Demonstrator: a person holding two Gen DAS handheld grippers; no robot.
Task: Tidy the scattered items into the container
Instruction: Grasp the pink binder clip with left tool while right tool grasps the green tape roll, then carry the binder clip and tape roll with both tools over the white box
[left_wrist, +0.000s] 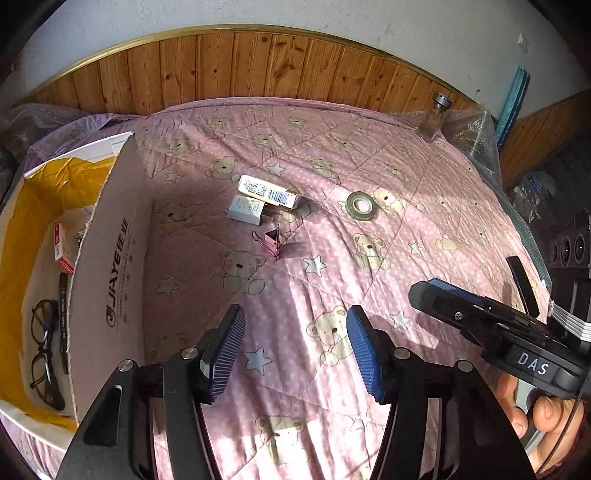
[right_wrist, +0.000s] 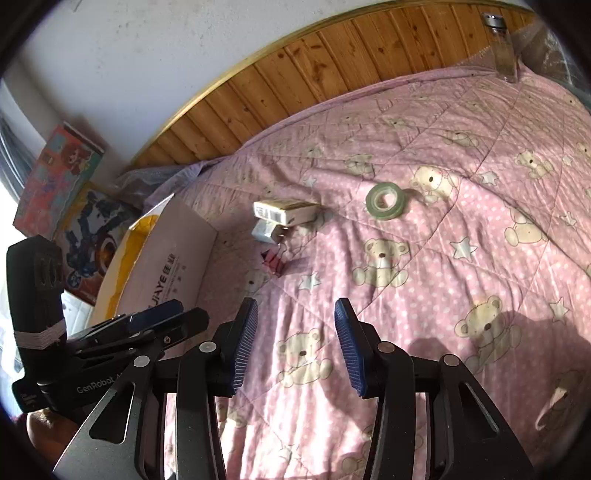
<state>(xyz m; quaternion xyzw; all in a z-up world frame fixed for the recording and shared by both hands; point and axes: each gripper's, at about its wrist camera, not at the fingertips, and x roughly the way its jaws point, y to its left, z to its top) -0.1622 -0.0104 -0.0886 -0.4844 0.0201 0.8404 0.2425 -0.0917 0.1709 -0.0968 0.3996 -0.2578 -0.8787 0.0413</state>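
Both tools are held spread and empty above the near part of the quilt (left_wrist: 424, 206): the left gripper (left_wrist: 295, 354) and the right gripper (right_wrist: 296, 347). The cardboard box (left_wrist: 110, 258) sits at the left edge, already holding glasses (left_wrist: 44, 343) and a pen (left_wrist: 62, 317). Near the middle lie 2 small packets (left_wrist: 267, 191), a pink binder clip (left_wrist: 271, 240) beside them and a tape roll (left_wrist: 362, 204) further right. The clip is probably best taken first, by its body, not its wire handles, then lifted clear of the box wall.
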